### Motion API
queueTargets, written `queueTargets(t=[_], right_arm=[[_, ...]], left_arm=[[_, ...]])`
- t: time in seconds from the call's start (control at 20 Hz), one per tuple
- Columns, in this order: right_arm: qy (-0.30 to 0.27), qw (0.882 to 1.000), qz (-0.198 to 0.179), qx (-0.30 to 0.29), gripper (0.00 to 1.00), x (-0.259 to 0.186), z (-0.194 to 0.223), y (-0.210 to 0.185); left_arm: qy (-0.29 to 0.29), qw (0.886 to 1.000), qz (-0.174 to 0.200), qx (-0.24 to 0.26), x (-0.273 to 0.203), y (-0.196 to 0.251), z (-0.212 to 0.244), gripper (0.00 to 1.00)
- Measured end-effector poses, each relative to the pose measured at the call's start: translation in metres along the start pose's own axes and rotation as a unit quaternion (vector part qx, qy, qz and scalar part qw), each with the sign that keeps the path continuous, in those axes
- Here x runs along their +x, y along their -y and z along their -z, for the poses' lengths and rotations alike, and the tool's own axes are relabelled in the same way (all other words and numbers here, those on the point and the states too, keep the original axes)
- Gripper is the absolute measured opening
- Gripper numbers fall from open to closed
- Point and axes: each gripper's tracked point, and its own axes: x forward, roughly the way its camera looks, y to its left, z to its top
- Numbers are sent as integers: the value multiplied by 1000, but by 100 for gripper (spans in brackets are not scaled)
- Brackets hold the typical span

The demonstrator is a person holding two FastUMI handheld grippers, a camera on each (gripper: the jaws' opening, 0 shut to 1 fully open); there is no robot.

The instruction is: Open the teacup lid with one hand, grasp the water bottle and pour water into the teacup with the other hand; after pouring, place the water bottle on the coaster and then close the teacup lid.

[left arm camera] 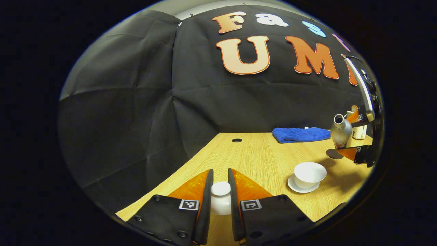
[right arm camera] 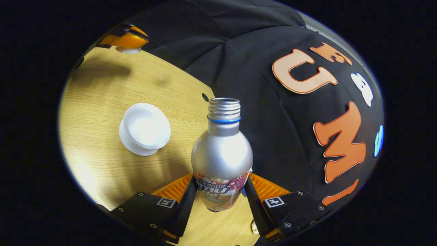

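Pinched between the fingers of the left gripper (left arm camera: 221,191), the white teacup lid (left arm camera: 221,189) is held off the wooden table (left arm camera: 259,153), to the left of the uncovered teacup (left arm camera: 309,173), which sits on its saucer (left arm camera: 293,186). Right of the teacup, the right gripper (right arm camera: 220,194) has both fingers pressed on the lower body of the water bottle (right arm camera: 222,157), its mouth uncapped and tilted toward the cup (no water can be seen leaving it). A dark round coaster (left arm camera: 333,154) lies just behind the teacup, below the bottle, and a blue cloth (left arm camera: 300,134) further back. The step in hand appears to be the start of pouring; next, the bottle's mouth must come over the cup's rim and tip further.
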Motion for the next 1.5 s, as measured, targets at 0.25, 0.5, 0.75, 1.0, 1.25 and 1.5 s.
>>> queueTargets(t=[0.25,0.5,0.75,1.0,1.25,1.5], right_arm=[[9,999,8,-42,82,10,-13,5],[31,995,13,-97,79,14,-27,11],[29,988,9,-149,75,28,-22,4],[34,979,30,-197,79,49,-17,-8],[49,967,57,-243,79,49,-23,-7],[58,945,111,-302,75,39,-30,5]], left_arm=[[21,1000,9,8,-3,-4,-20,31],[24,1000,19,-4,2,-7,-23,31],[15,1000,18,-12,3,-10,-12,31],[7,1000,7,-12,4,-21,-1,28],[2,1000,7,-15,5,-19,5,31],[6,1000,7,-11,7,-17,4,31]])
